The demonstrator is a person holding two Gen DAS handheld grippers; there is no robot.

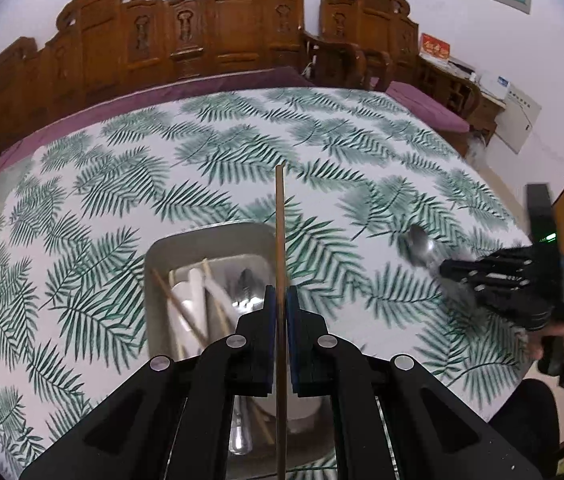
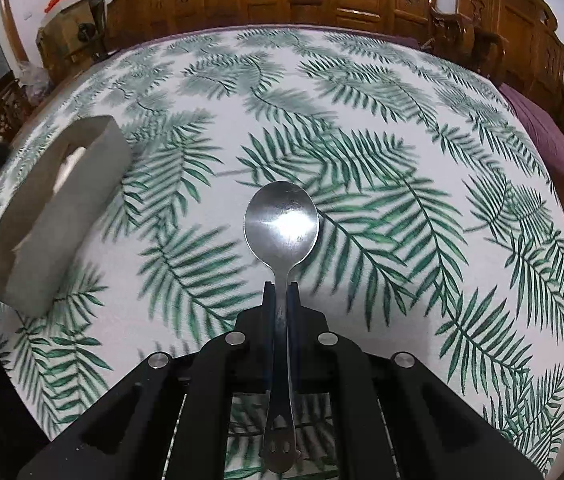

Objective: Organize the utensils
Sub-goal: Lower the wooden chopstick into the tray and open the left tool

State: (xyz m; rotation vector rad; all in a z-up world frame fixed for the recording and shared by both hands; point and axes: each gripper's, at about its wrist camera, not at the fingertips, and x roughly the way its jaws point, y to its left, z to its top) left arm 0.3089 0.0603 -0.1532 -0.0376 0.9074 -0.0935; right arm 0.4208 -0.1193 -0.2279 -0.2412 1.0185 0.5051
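Our left gripper (image 1: 280, 300) clamps a thin brown wooden chopstick (image 1: 280, 216), stick pointing to 12 o'clock above the grey rectangular metal tray (image 1: 153, 264). The tray holds white spoons and more chopsticks. Our right gripper (image 2: 280, 292) is closed on the handle of a shiny steel spoon (image 2: 281, 220), bowl at 12 o'clock over the leaf-print tablecloth (image 2: 402, 160); the tray sits at 9 o'clock.

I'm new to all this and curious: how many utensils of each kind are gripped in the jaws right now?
Wooden chopstick: 1
Metal spoon: 1
Total: 2
Grey bin contents: too blurred to count.
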